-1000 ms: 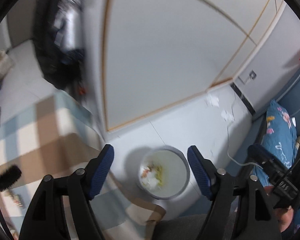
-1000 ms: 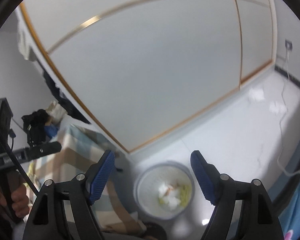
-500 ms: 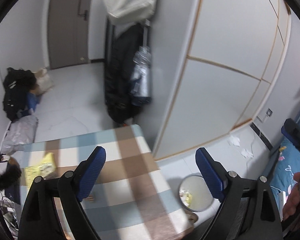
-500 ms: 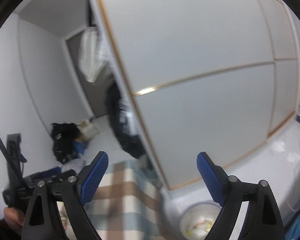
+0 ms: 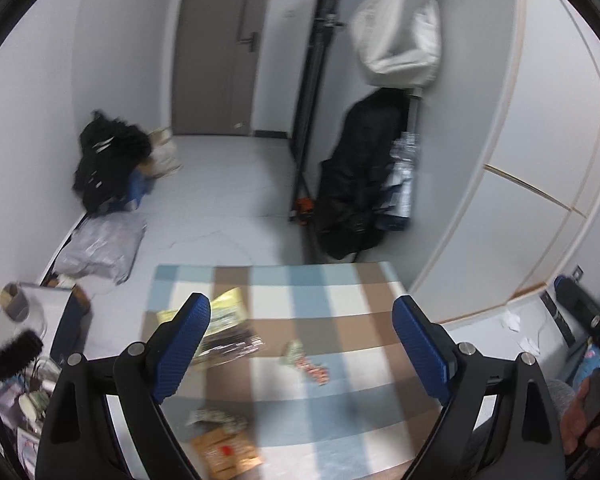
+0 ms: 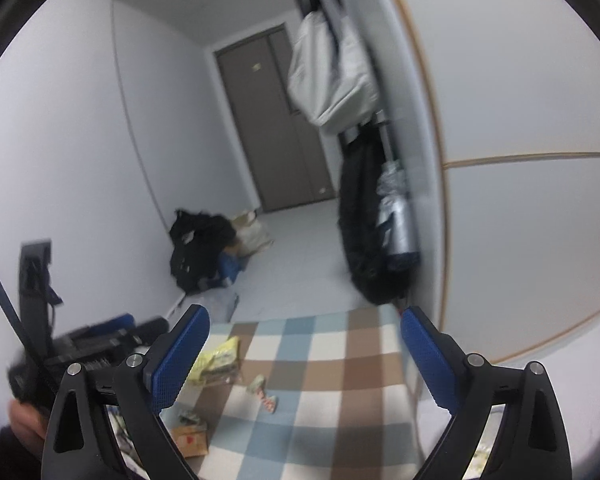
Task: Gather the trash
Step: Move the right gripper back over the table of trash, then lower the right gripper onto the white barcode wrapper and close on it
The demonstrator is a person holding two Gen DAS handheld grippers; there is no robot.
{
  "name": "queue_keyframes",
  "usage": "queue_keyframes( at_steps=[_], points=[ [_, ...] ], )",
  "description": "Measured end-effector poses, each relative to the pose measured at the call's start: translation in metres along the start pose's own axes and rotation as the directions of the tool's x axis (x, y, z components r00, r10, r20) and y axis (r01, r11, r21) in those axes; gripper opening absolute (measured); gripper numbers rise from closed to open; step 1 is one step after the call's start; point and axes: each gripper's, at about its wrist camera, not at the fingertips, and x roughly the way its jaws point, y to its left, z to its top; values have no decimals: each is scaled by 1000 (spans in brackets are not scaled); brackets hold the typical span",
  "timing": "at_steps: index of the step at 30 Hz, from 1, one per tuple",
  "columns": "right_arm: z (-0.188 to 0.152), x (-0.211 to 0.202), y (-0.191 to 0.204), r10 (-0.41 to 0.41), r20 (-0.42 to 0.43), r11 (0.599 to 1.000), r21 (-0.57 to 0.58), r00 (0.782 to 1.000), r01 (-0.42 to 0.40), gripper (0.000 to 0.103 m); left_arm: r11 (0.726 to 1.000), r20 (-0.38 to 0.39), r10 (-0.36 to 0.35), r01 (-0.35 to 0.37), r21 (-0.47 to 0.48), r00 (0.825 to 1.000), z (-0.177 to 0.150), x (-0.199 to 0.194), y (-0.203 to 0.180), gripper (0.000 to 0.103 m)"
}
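Observation:
A checked blue, brown and white table (image 5: 340, 292) carries scattered trash: a yellow wrapper (image 5: 228, 310), a red and green wrapper (image 5: 306, 364), a crumpled green wrapper (image 5: 216, 418) and a small brown box (image 5: 226, 454). My left gripper (image 5: 302, 346) is open and empty above the table. My right gripper (image 6: 304, 354) is open and empty, also above the table (image 6: 340, 360). The yellow wrapper (image 6: 216, 362), red and green wrapper (image 6: 264, 394) and brown box (image 6: 190, 440) show in the right wrist view. The bin is out of view.
A white wardrobe (image 5: 540, 160) stands right of the table. A black bag (image 5: 356, 184) leans by it. Black clothes (image 5: 108, 164) and a grey plastic bag (image 5: 100, 248) lie on the floor at left. A brown door (image 5: 220, 48) is at the back.
Both grippers have swung up and left from over the white bin on the floor to over the checked table. The bin has left both views. Both stay open.

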Motion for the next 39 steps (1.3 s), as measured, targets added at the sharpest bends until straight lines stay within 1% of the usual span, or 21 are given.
queue_keyframes(
  at_steps=[2,4,5,9,12,14,18,22,25,27,28,30,31,32,34,36,39],
  points=[
    [-8,13,13,21,-29,1000,-22,999,-22,97,999,-8,21,-21,-35,1000,-5,2,22,90],
    [-18,29,25,35,-69,998,-44,997,-38,97,997,-34,43,-45,-62,999,-12,7,41,90],
    [-22,35,29,41,-85,998,-52,996,-45,97,996,-47,47,-51,-72,998,-14,8,44,90],
    [-44,66,50,75,-163,993,-79,984,-88,97,987,-133,47,-67,-144,990,-35,21,76,90],
    [-62,79,63,58,-217,989,-123,975,-86,97,976,-192,18,-58,-208,981,-46,24,95,90],
    [-70,89,68,56,-253,986,-139,966,-93,97,971,-200,13,-60,-232,980,-50,24,103,90],
    [-83,101,77,66,-305,981,-153,950,-118,97,970,-202,26,-74,-233,979,-54,24,112,90],
    [-96,106,90,81,-348,973,-176,934,-150,97,969,-206,23,-72,-235,978,-54,25,116,90],
    [-103,112,103,86,-375,958,-222,923,-180,97,966,-197,4,-55,-254,980,-54,22,122,90],
    [-109,118,112,114,-418,947,-228,901,-226,97,966,-188,10,-58,-252,982,-53,19,127,90],
    [-112,122,115,117,-439,945,-228,891,-236,97,966,-185,22,-68,-248,983,-53,18,130,90],
    [-119,134,124,150,-503,935,-209,851,-288,97,965,-188,49,-95,-243,981,-53,19,135,90],
    [-123,138,128,155,-522,931,-208,838,-302,97,962,-189,59,-107,-253,980,-54,18,142,90],
    [-128,144,134,148,-536,926,-218,831,-306,97,957,-189,58,-108,-267,980,-54,17,147,90],
    [-135,153,143,134,-547,918,-246,826,-312,97,949,-183,59,-112,-295,981,-54,15,157,90],
    [-141,164,151,135,-563,911,-252,815,-325,96,942,-178,64,-118,-314,982,-53,12,164,90],
    [-148,183,164,138,-600,897,-261,788,-356,95,934,-180,67,-125,-334,981,-52,9,171,90]
  ],
)
